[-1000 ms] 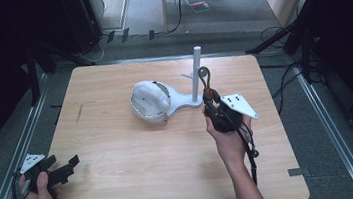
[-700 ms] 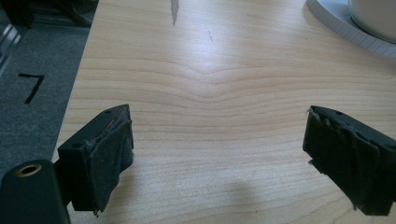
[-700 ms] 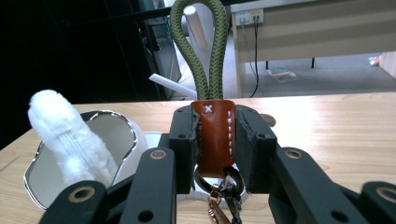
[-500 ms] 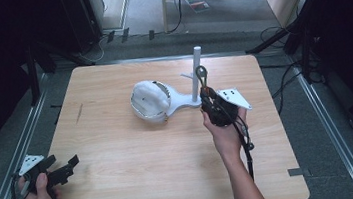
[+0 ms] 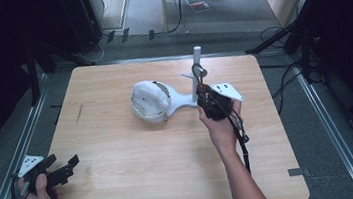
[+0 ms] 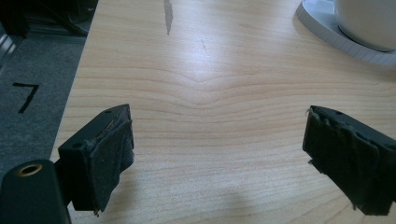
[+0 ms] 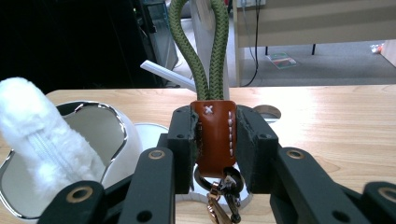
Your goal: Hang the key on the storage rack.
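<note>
A key strap with a green cord loop (image 7: 201, 46) and a brown leather tab (image 7: 214, 135) is pinched between the jaws of my right gripper (image 7: 215, 140), with metal clips hanging below the tab. In the high view the right gripper (image 5: 203, 90) holds the loop (image 5: 196, 70) upright, right beside the white post (image 5: 197, 56) of a stand. The post (image 7: 205, 28) and a slanted white peg (image 7: 166, 73) rise just behind the loop. My left gripper (image 5: 64, 168) is open at the table's front left edge; its jaws (image 6: 224, 154) stand wide apart over bare wood.
A white fluffy pouch (image 5: 148, 100) with a chrome rim lies on the stand's flat base (image 5: 180, 100), left of the post; it is close to the right jaw's left side (image 7: 42, 140). The base edge (image 6: 345, 35) lies far ahead of the left gripper. Dark floor and cables surround the table.
My right gripper has shifted slightly left and away from me, bringing the cord loop closer to the post. The left gripper has stayed in place.
</note>
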Available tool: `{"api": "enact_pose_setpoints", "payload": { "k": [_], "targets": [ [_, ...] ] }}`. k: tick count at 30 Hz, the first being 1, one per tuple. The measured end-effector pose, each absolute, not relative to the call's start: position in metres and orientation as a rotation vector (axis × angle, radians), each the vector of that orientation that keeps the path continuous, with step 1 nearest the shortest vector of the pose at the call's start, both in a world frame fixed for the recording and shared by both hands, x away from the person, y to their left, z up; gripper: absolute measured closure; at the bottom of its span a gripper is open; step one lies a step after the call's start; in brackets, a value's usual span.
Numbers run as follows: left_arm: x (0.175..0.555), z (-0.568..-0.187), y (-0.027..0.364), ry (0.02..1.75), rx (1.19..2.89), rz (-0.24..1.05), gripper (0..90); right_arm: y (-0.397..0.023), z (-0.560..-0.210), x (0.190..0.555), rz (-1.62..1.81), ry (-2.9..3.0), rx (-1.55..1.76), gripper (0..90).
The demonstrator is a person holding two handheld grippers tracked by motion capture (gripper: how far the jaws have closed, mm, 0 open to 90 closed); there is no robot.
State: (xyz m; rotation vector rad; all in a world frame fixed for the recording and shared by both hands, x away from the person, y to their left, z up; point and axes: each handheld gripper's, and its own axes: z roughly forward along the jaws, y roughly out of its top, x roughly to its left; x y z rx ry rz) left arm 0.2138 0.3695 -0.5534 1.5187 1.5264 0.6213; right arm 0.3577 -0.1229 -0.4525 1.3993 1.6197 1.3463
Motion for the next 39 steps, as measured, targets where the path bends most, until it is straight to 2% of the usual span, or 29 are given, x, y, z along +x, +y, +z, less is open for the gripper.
{"api": "enact_pose_setpoints", "payload": {
  "k": [3, 5, 8, 13, 19, 23, 29, 35, 39],
  "targets": [
    [0.214, -0.553, 0.37, 1.524, 1.519, 0.617, 9.9, -0.121, -0.453, 0.361, 1.333, 1.629, 1.399, 69.6],
    [0.214, -0.553, 0.37, 1.53, 1.507, 0.62, 15.6, -0.121, -0.454, 0.362, 1.32, 1.638, 1.398, 69.0],
    [0.213, -0.554, 0.371, 1.526, 1.496, 0.622, 14.5, -0.121, -0.455, 0.364, 1.309, 1.65, 1.397, 67.6],
    [0.212, -0.553, 0.371, 1.528, 1.495, 0.627, 14.5, -0.121, -0.454, 0.363, 1.29, 1.648, 1.314, 45.6],
    [0.212, -0.553, 0.37, 1.529, 1.496, 0.63, 14.3, -0.125, -0.456, 0.359, 1.261, 1.66, 1.296, 32.7],
    [0.213, -0.553, 0.37, 1.529, 1.497, 0.63, 14.3, -0.13, -0.46, 0.353, 1.219, 1.729, 1.281, 32.0],
    [0.213, -0.553, 0.37, 1.529, 1.5, 0.633, 14.3, -0.143, -0.47, 0.339, 1.152, 1.801, 1.288, 10.9],
    [0.213, -0.553, 0.369, 1.529, 1.503, 0.634, 14.3, -0.163, -0.482, 0.323, 1.141, 1.804, 1.302, 3.7],
    [0.213, -0.553, 0.369, 1.529, 1.503, 0.633, 14.3, -0.175, -0.489, 0.315, 1.141, 1.805, 1.323, 3.0]
  ]
}}
